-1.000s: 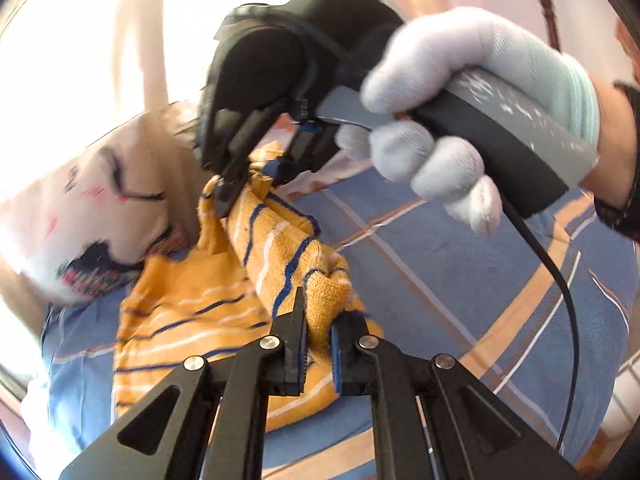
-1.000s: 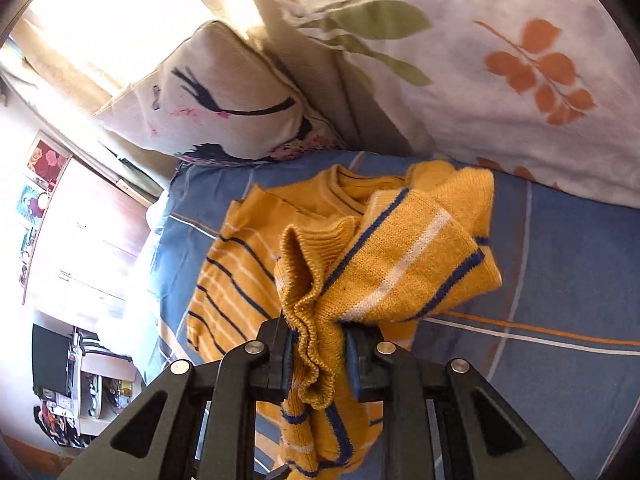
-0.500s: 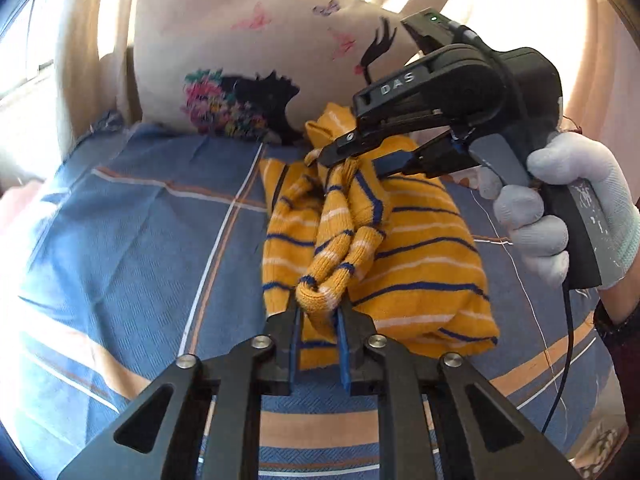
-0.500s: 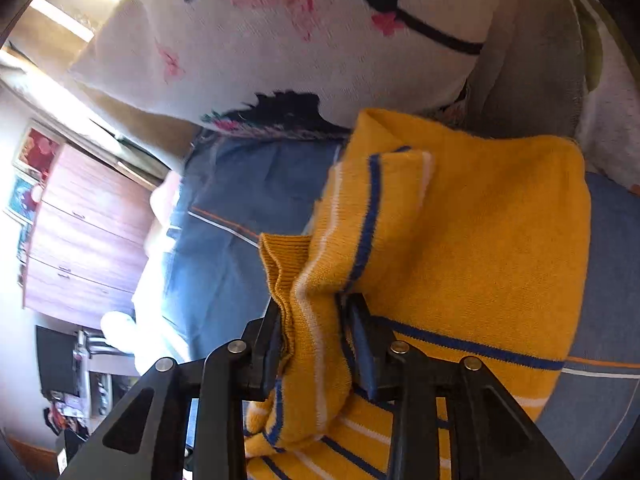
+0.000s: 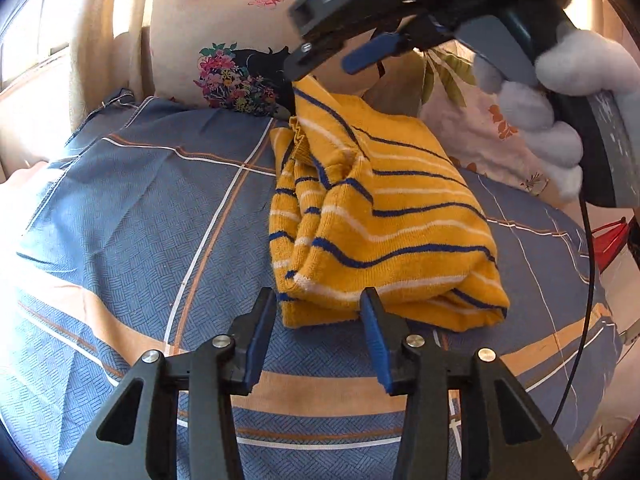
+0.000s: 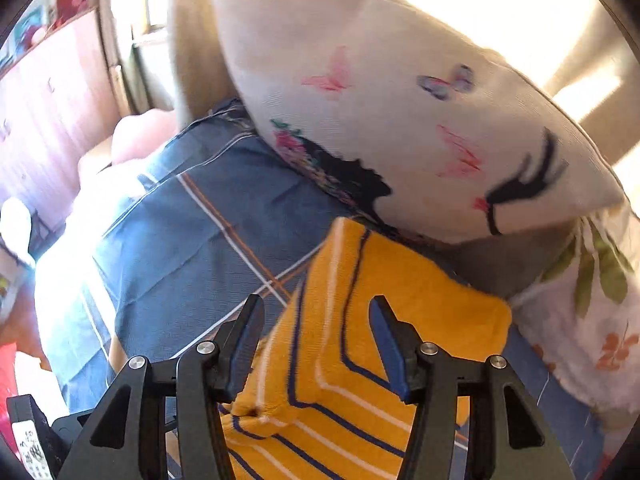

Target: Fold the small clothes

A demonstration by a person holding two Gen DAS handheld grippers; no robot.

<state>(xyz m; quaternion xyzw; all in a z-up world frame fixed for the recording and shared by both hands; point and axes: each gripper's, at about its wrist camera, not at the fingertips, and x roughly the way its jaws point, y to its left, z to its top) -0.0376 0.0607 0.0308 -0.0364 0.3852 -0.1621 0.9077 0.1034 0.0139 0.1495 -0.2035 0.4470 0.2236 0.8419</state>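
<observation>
A small yellow sweater (image 5: 380, 216) with blue and white stripes lies folded in a thick bundle on the blue checked bedspread (image 5: 140, 220). My left gripper (image 5: 318, 304) sits at the bundle's near edge, jaws opening, pads clear of the cloth. In the left wrist view my right gripper (image 5: 332, 60), held by a white-gloved hand (image 5: 552, 112), hovers above the sweater's far end. In the right wrist view my right gripper (image 6: 316, 312) is over the sweater (image 6: 360, 340), jaws opening, with the fabric below them and not pinched.
A cream pillow (image 6: 400, 120) with butterflies and a dark figure leans at the head of the bed, right behind the sweater. A leaf-print pillow (image 6: 592, 312) lies to its right. A wooden cabinet (image 6: 48, 112) stands beyond the bed's left side.
Both grippers let go of the sweater, which now lies folded on the bed. The jaws of both have spread, and the right gripper has lifted off the far end.
</observation>
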